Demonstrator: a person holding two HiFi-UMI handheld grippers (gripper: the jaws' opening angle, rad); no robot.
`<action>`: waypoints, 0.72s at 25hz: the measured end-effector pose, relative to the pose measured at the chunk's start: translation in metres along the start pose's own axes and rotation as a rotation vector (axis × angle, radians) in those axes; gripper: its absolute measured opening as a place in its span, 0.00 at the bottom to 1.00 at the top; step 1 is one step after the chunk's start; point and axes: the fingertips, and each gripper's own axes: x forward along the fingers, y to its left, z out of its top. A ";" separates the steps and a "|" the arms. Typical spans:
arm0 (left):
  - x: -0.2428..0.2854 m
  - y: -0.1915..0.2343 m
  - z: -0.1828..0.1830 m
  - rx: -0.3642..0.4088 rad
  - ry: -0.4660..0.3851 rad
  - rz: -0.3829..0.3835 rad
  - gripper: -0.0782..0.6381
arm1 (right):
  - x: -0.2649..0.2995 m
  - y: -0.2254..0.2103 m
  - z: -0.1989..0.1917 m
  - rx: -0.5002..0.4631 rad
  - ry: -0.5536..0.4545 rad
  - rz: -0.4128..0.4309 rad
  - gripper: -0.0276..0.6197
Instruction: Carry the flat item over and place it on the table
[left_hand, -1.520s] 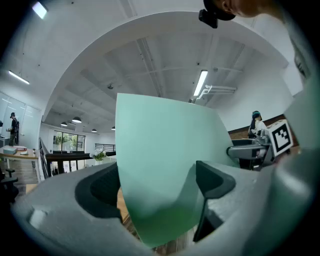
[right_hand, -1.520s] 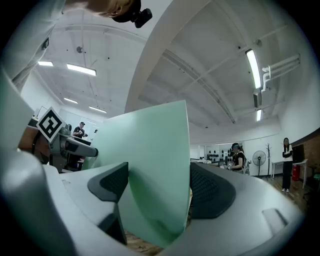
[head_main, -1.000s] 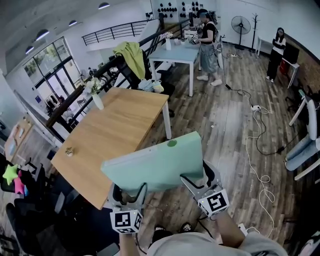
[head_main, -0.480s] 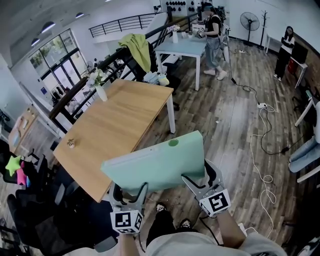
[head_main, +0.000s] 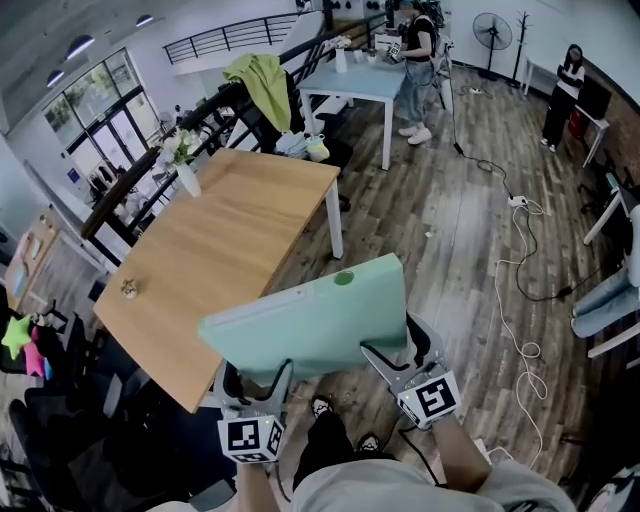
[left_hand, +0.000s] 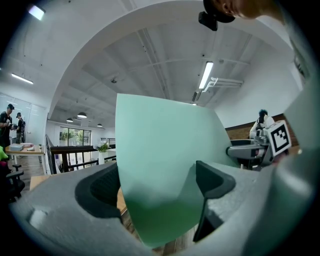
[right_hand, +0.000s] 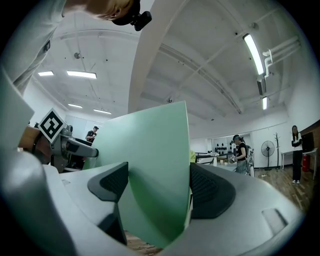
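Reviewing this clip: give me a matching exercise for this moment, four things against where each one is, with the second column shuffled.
Things:
1. green panel
2. flower vase
3. yellow-green cloth
4. standing fan

Places:
a. draped over the railing
b. clamped in the left gripper and the right gripper, up off the floor
c. on the far left corner of the wooden table
d. far across the room, by the back wall

Pairs: 1-b, 2-c, 3-a, 4-d
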 end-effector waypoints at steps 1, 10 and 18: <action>0.006 0.005 0.000 -0.002 0.000 -0.002 0.79 | 0.007 -0.001 -0.001 -0.002 0.002 -0.001 0.65; 0.074 0.059 0.002 -0.018 0.009 -0.030 0.79 | 0.088 -0.015 -0.008 -0.005 0.028 -0.025 0.65; 0.119 0.109 0.007 -0.030 0.012 -0.067 0.79 | 0.150 -0.014 -0.007 -0.013 0.039 -0.051 0.65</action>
